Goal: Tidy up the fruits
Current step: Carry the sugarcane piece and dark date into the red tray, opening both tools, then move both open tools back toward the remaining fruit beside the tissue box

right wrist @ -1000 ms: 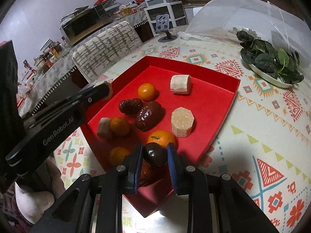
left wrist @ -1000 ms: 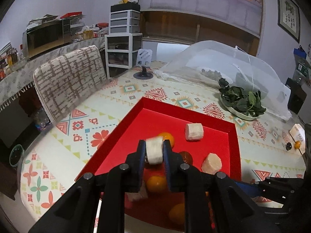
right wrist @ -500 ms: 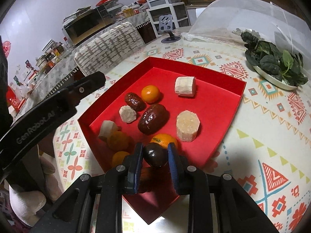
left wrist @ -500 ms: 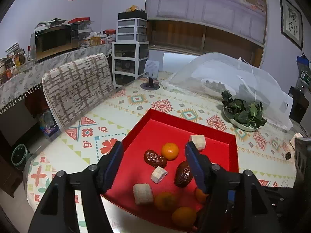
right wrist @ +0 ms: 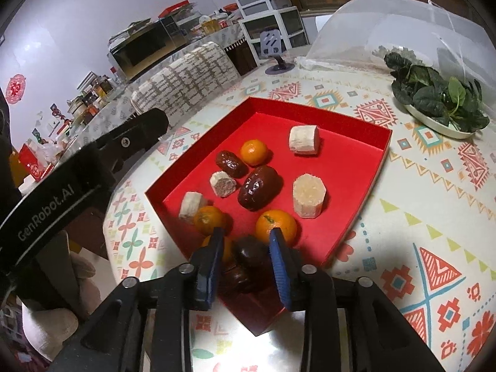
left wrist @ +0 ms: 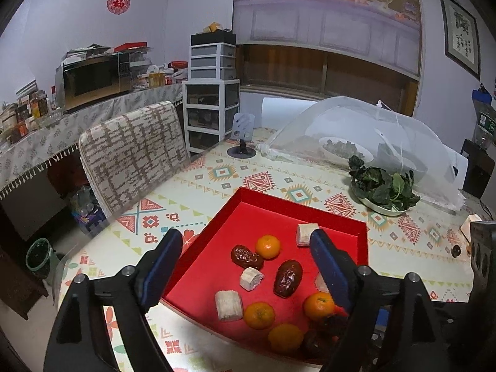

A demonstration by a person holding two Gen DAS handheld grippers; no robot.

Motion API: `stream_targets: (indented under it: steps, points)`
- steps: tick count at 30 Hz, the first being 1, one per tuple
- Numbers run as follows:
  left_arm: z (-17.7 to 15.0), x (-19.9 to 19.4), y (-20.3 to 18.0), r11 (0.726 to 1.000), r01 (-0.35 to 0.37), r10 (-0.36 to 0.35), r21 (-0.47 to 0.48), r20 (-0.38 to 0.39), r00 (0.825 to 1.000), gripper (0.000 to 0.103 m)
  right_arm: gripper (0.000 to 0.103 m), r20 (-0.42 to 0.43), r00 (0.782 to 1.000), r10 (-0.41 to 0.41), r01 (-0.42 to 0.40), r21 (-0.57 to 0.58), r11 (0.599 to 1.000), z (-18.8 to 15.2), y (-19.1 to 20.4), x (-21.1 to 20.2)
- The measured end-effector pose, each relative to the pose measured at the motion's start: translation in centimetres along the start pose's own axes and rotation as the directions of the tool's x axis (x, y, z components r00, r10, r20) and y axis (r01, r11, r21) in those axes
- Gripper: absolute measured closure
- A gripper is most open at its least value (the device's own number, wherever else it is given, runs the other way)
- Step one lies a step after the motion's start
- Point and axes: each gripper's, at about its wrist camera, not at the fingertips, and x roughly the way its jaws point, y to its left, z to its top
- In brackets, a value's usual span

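Right gripper (right wrist: 245,241) half open, touching nothing, directly above dark date (right wrist: 249,249) at near corner of red tray (right wrist: 359,186). Left gripper (left wrist: 245,263) wide open and empty, farther from that corner.

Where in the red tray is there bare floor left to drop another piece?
Bare floor in the red tray runs along its far wall and right wall, beyond the far banana piece and right of the sugarcane chunk. The near corner is crowded with mandarins and dark dates between the right gripper jaws.
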Motion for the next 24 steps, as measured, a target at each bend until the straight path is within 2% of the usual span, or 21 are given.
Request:
stream_targets:
  steps: [6, 10, 15, 21, 24]
  points:
    - [-0.1, -1.6, -1.0, 1.000, 0.012, -0.012, 0.020, 0.017, 1.000, 0.019, 0.066, 0.029, 1.000, 0.002, -0.002, -0.010, 1.000, -0.4, 0.4, -1.7]
    - [-0.2, -2.6, -1.8, 0.999, 0.031, -0.032, 0.027, 0.023, 0.999, 0.019, 0.062, 0.045, 0.999, -0.001, 0.002, -0.007, 1.000, -1.1, 0.2, -2.7]
    - [-0.5, -4.1, -2.8, 0.994, 0.103, -0.104, 0.022, 0.023, 0.994, 0.019, 0.058, 0.066, 0.998, -0.017, 0.016, 0.014, 1.000, -2.3, -0.7, -4.4]
    - [-1.0, -4.9, -5.5, 0.979, 0.201, -0.201, 0.041, 0.009, 0.980, 0.018, 0.055, 0.093, 0.991, -0.091, 0.083, 0.088, 0.993, -4.6, -5.0, -7.3]
    - [-1.5, -4.5, -7.9, 0.966, 0.248, -0.247, 0.074, -0.022, 0.969, 0.018, 0.055, 0.097, 0.982, -0.161, 0.143, 0.174, 0.974, -5.6, -9.5, -9.3]
